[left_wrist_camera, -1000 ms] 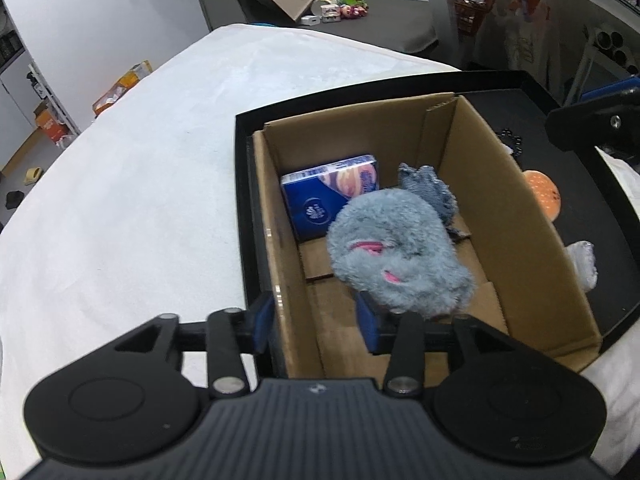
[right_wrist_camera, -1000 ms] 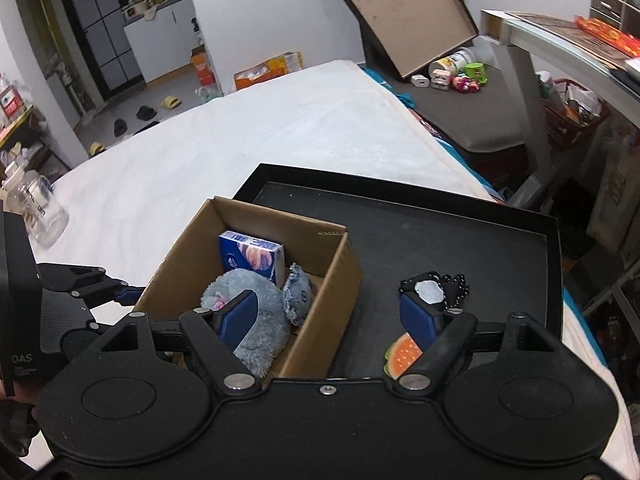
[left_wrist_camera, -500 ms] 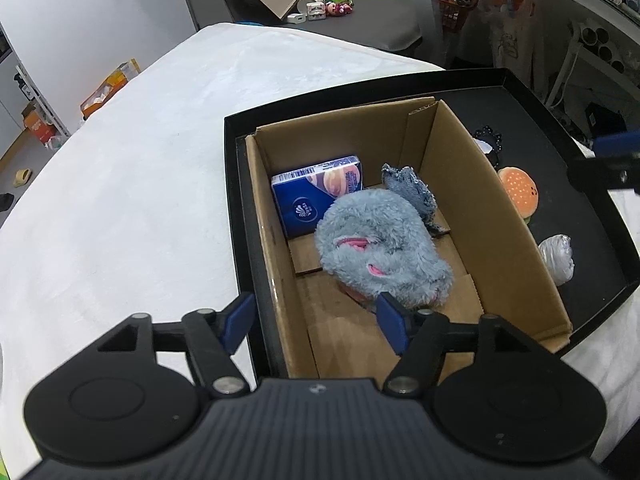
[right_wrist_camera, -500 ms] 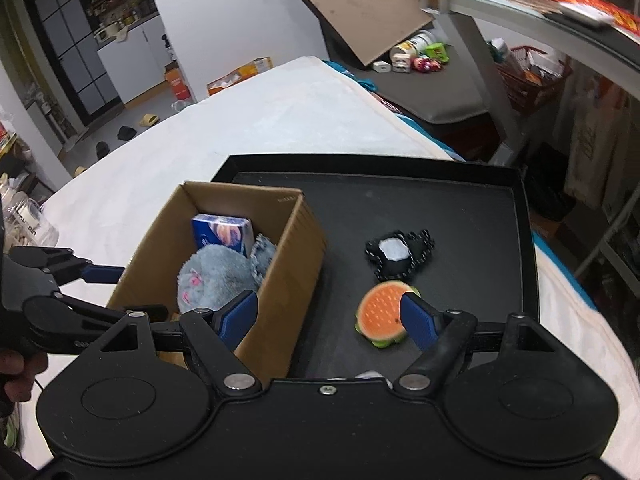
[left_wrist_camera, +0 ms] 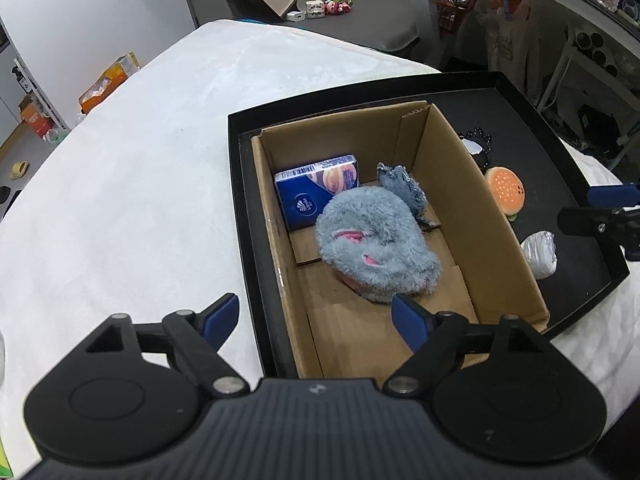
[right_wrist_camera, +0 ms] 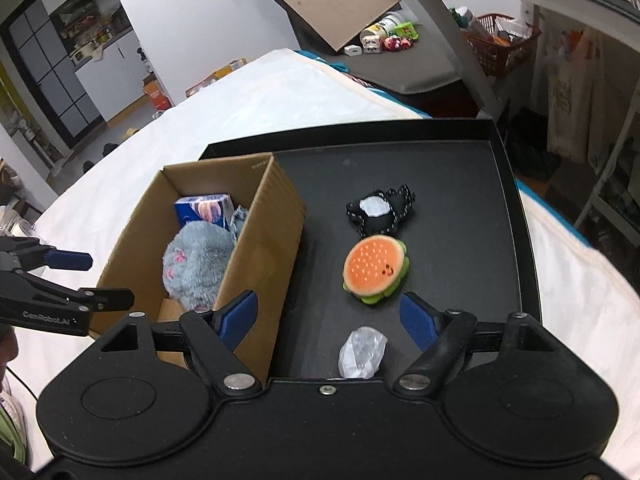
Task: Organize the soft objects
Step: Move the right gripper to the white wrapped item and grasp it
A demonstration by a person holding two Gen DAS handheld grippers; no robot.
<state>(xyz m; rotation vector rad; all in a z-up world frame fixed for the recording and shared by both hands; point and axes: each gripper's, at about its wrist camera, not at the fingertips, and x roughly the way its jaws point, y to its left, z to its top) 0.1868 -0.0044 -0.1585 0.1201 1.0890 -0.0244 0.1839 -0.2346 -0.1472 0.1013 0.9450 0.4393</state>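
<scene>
Left gripper (left_wrist_camera: 316,318): fingers (left_wrist_camera: 220,316) spread wide, holding nothing, hovering over the near left corner of the cardboard box (left_wrist_camera: 496,216), one finger outside its left wall, the other above the box floor just short of the grey plush toy (left_wrist_camera: 376,248). Right gripper (right_wrist_camera: 328,320): fingers (right_wrist_camera: 416,322) likewise wide apart and empty, poised over the near part of the black tray (right_wrist_camera: 460,184), with the crumpled silver-white bundle (right_wrist_camera: 362,352) low between them and the burger plush (right_wrist_camera: 374,272) just beyond.

Inside the box: grey plush toy with pink ears in the middle, touching a blue tissue pack (left_wrist_camera: 316,188) that leans against the far left corner, and a denim-blue fabric piece (left_wrist_camera: 402,188) wedged behind the plush toward the right wall. Near half of the box floor bare cardboard.

Box standing in the left part of the tray. To its right on the tray floor, in a row from far to near: a black plush piece (right_wrist_camera: 380,210) with a white patch and dotted edging, touching or nearly touching the burger plush, then the silver-white bundle a little apart.

Tray resting on a white-covered bed (left_wrist_camera: 120,184). Beyond the bed, a grey surface (right_wrist_camera: 412,68) carrying small bottles and toys, with a brown board leaning above it.
</scene>
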